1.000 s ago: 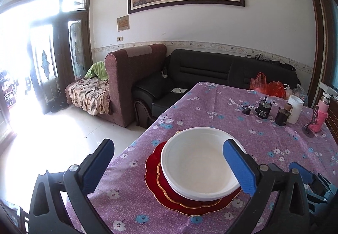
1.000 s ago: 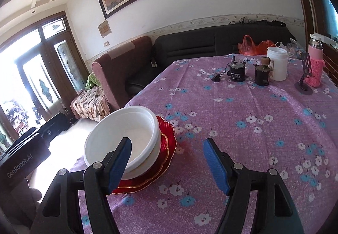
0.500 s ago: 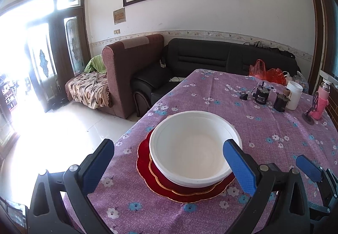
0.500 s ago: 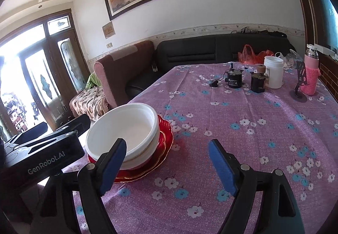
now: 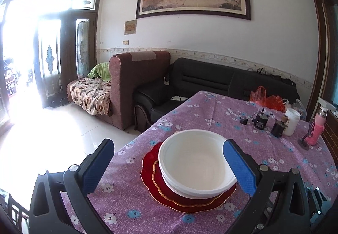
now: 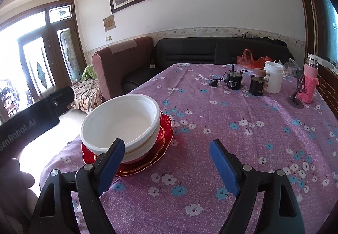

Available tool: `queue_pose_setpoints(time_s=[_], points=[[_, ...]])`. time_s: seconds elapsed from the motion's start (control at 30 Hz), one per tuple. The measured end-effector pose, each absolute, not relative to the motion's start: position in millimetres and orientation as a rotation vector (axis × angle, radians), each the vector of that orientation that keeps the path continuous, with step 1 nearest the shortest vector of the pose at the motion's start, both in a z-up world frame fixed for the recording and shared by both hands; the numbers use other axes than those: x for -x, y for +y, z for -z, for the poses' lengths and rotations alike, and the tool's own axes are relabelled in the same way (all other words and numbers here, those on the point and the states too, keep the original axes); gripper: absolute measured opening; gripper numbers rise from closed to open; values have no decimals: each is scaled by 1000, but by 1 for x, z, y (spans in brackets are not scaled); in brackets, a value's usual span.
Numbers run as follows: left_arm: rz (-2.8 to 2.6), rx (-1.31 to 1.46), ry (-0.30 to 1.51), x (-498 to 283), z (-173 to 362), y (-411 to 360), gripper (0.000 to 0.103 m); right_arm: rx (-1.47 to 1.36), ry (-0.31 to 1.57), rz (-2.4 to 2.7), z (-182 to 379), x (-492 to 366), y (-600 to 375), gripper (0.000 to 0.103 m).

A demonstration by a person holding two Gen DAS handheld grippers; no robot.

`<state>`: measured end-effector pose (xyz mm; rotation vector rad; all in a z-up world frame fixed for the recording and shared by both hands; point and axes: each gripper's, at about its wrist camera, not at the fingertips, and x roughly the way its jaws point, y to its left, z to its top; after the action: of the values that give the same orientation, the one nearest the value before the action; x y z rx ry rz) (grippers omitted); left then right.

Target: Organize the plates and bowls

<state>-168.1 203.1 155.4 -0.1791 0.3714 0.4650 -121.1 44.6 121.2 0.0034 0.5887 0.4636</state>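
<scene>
White bowls (image 5: 196, 164) sit nested on stacked red plates with gold rims (image 5: 152, 172), near the front left corner of the purple flowered tablecloth (image 5: 232, 115). My left gripper (image 5: 169, 167) is open and empty, held above and just short of the stack. In the right wrist view the bowls (image 6: 120, 122) and red plates (image 6: 166, 128) lie left of centre. My right gripper (image 6: 166, 167) is open and empty, to the right of the stack, its left fingertip in front of the bowl. The left gripper's body (image 6: 31, 119) shows at the left edge.
At the table's far right stand a white jar (image 6: 273, 79), two small black motors (image 6: 233, 80), a pink bottle (image 6: 309, 81), a black stand (image 6: 296, 94) and red bags (image 6: 247, 58). Sofas (image 5: 202, 84) lie beyond the table's far edge. The floor (image 5: 52, 128) drops off left.
Both grippers have drifted slightly and tilted; the left one rose a little over the stack. The bowls and plates have not moved. Both grippers stayed open.
</scene>
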Motion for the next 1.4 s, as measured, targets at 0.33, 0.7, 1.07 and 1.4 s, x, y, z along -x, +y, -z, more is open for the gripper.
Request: queue_pose_setpoints(time_s=[0.33,0.7,1.07,1.4], points=[[-481,230,408,162,-140,227,103,57,612,-463,-114,123,69,88],[-493,275,493,151,-116,249,103,99,675,-461,-97,113,90,88],[-635,201,258,193,-146,232,103,103,639,-482,-102,117,90,88],[-467,241,291,191,-170,223,103,95,599,-511,-114,127,82,88]])
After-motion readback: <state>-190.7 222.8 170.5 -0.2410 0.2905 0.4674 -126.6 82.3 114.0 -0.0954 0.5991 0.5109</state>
